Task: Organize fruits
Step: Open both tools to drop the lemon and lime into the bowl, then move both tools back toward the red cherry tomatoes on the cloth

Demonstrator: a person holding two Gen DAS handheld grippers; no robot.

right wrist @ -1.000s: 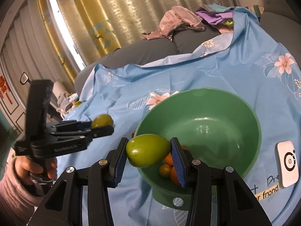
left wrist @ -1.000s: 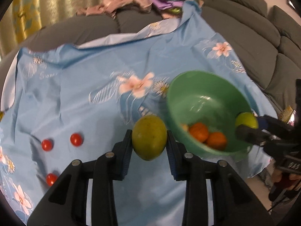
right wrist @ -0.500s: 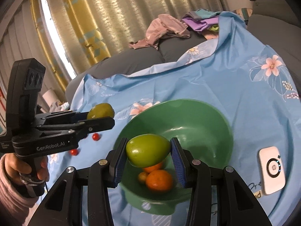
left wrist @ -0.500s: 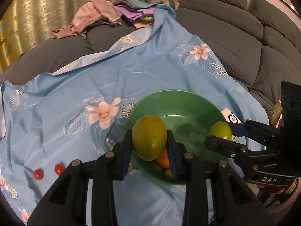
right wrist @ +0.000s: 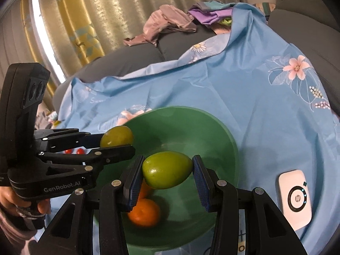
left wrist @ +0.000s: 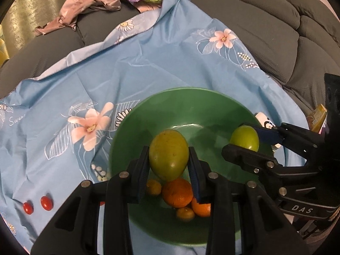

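Left gripper (left wrist: 169,159) clamped on a yellow-green fruit (left wrist: 169,154), oval, dull skin w/ small brown specks, one end slightly pointed. Pads press both sides. It hangs over the near-left part of the green bowl (left wrist: 136,123), not touching the contents. In the right wrist view the same gripper (right wrist: 119,143) comes in from the left, "GenRobot.AI" printed in grey on its body, a hand (right wrist: 12,199) w/ a pinkish sleeve round the handle.

Far left on the blue floral sheet (left wrist: 148,68): two small red tomatoes (left wrist: 37,205), side by side, well apart from the bowl. White script on the sheet at the left edge reads "Swee...", rest cut off.

Bowl is plain green, round, sits on the sheet. Inside, near side: two oranges (left wrist: 178,192), touching, plus two smaller yellow-orange fruits (left wrist: 153,187), blurred.

Right gripper (right wrist: 167,173) closed on a brighter green fruit (right wrist: 166,170), smooth, glossy, egg-shaped, lying sideways between the blue ribbed pads. Over the bowl too, above the oranges. From the left wrist cam that gripper (left wrist: 247,142) enters from the right, "DAS" on its body.

Right of the bowl on the sheet: small white device (right wrist: 294,199), rounded corners, ring on top w/ "hp" logo. Partly legible dark print on the sheet below it, can't read.

Behind: grey sofa (left wrist: 265,25), heap of clothes (left wrist: 95,2), curtain (right wrist: 85,17).
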